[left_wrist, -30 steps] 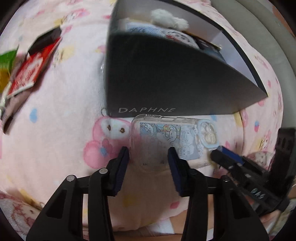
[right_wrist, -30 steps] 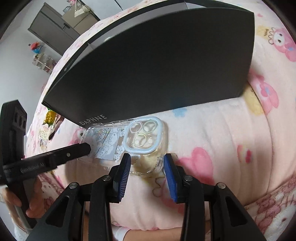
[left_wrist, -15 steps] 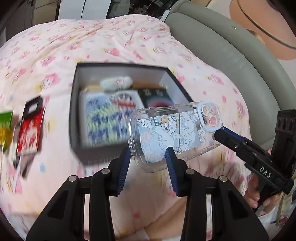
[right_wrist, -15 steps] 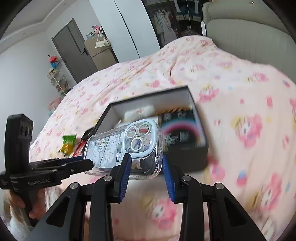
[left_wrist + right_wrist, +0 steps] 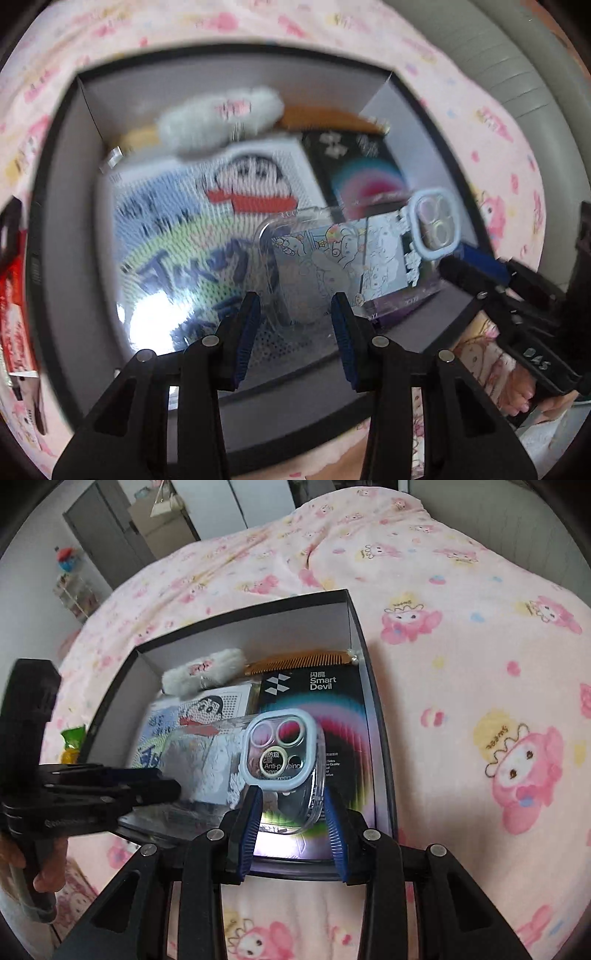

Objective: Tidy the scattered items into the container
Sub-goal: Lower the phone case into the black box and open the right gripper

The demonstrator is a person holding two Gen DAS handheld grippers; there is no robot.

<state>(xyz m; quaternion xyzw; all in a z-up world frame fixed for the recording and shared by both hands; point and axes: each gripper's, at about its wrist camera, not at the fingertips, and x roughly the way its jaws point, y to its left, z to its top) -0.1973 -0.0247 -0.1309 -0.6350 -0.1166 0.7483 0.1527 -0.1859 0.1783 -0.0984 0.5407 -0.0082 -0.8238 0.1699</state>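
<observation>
A clear phone case (image 5: pixel 343 254) with cartoon drawings and a pale blue camera ring hangs level above the open black box (image 5: pixel 59 177). My left gripper (image 5: pixel 295 314) is shut on its plain end. My right gripper (image 5: pixel 291 808) is shut on the camera end of the case (image 5: pixel 280 749). The right gripper's fingers (image 5: pixel 472 266) show at the right of the left wrist view, and the left gripper's fingers (image 5: pixel 162 782) at the left of the right wrist view. The box (image 5: pixel 240 609) holds a white fluffy pouch (image 5: pixel 203 672), a brown comb (image 5: pixel 295 662), a cartoon packet (image 5: pixel 214 705) and a black "Smart Devil" pack (image 5: pixel 317 686).
The box sits on a pink cartoon-print blanket (image 5: pixel 480 664). A red snack packet (image 5: pixel 14 306) lies left of the box, with green and yellow wrappers (image 5: pixel 74 738) near it. A grey padded edge (image 5: pixel 517 74) borders the blanket on the right. A person's hand (image 5: pixel 44 878) grips the left tool.
Both grippers have lifted the phone case off the blanket in front of the box and carried it over the box's open top. The box's inside now fills the views.
</observation>
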